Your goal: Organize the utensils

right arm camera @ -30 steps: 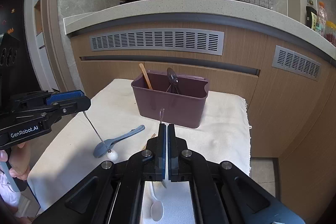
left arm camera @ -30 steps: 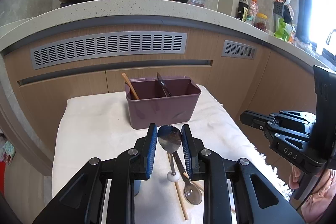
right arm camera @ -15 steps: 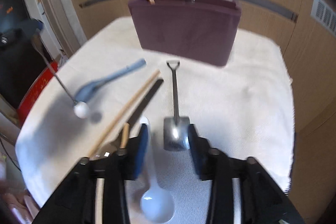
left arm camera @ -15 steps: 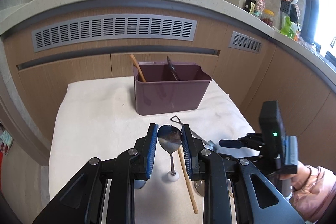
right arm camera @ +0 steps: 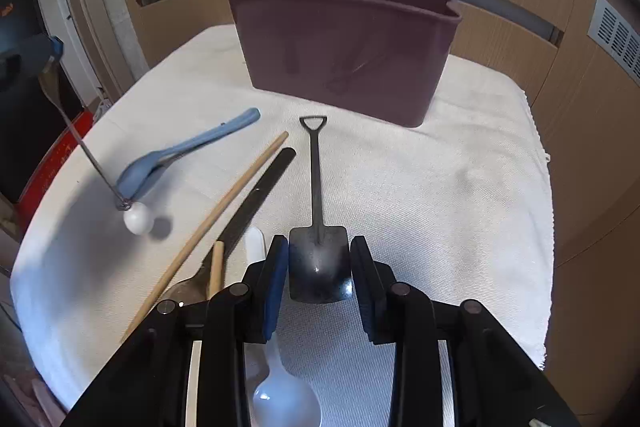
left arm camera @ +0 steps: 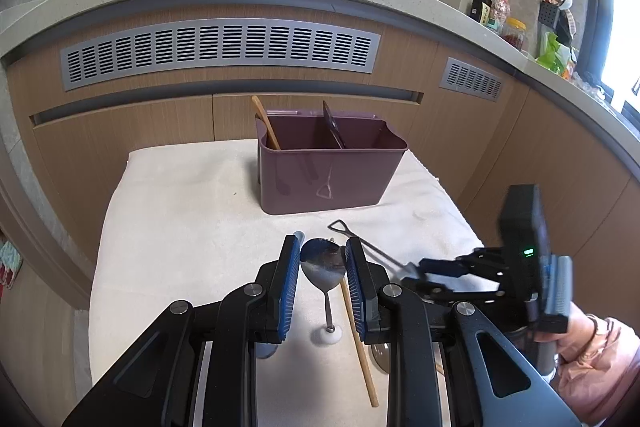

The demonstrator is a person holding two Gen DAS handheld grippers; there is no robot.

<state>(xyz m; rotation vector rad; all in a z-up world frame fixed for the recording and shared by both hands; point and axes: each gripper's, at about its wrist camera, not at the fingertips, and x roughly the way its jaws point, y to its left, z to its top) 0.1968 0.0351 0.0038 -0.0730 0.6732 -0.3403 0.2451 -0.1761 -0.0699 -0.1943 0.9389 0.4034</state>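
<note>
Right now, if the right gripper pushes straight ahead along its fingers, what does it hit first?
Probably the purple caddy. The right gripper points along the shovel spoon between its fingers; only white cloth lies between. Height over the cloth is unclear.

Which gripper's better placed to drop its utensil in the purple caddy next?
Left. The left gripper already holds the silver spoon lifted, handle hanging free, facing the purple caddy. The right gripper only brackets the shovel spoon, which looks still flat on the cloth.
</note>
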